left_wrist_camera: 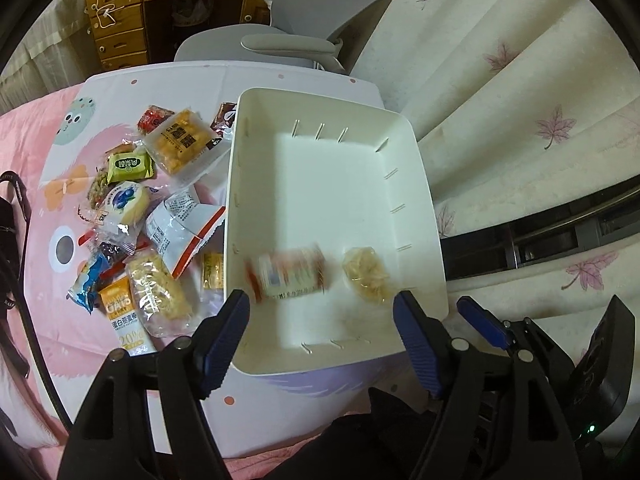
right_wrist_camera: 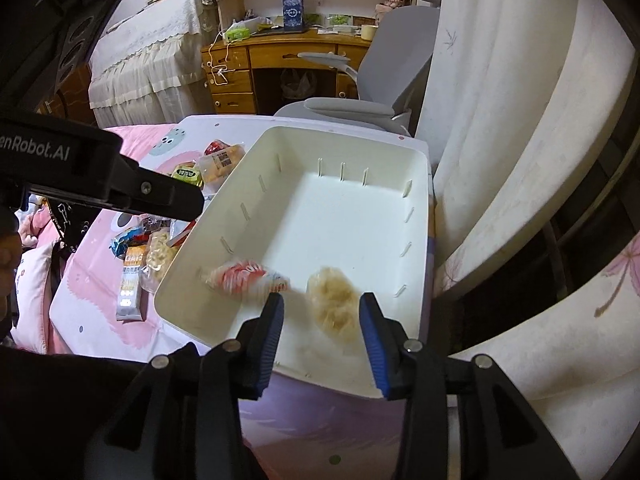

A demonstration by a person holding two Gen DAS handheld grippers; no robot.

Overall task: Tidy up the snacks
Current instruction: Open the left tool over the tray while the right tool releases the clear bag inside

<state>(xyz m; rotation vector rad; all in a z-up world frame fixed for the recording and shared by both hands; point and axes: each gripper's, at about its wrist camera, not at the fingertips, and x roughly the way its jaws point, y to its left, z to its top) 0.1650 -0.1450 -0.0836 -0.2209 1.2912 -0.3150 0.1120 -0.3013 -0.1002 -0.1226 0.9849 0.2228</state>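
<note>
A white plastic bin [left_wrist_camera: 416, 168] [right_wrist_camera: 416, 216] stands on the patterned cloth. Inside it, near the front wall, a red-and-white snack packet [left_wrist_camera: 290, 274] [right_wrist_camera: 248, 278] shows blurred, and a pale clear-wrapped snack [left_wrist_camera: 366, 276] [right_wrist_camera: 334, 302] lies to its right. My left gripper [left_wrist_camera: 320, 312] hangs open above the bin's front, with the packet ahead of its fingers and untouched. My right gripper [right_wrist_camera: 323, 308] is open too; the pale snack shows between its fingers with a gap on either side. In the left wrist view one of the right gripper's fingers [left_wrist_camera: 482, 322] sits right of the bin.
Several loose snacks [left_wrist_camera: 160, 208] [right_wrist_camera: 160, 248] are heaped on the cloth left of the bin. A grey chair [left_wrist_camera: 288, 44] [right_wrist_camera: 352, 108] stands behind the table, a wooden desk [right_wrist_camera: 280, 60] beyond it. A leaf-print curtain [left_wrist_camera: 520, 120] hangs close on the right.
</note>
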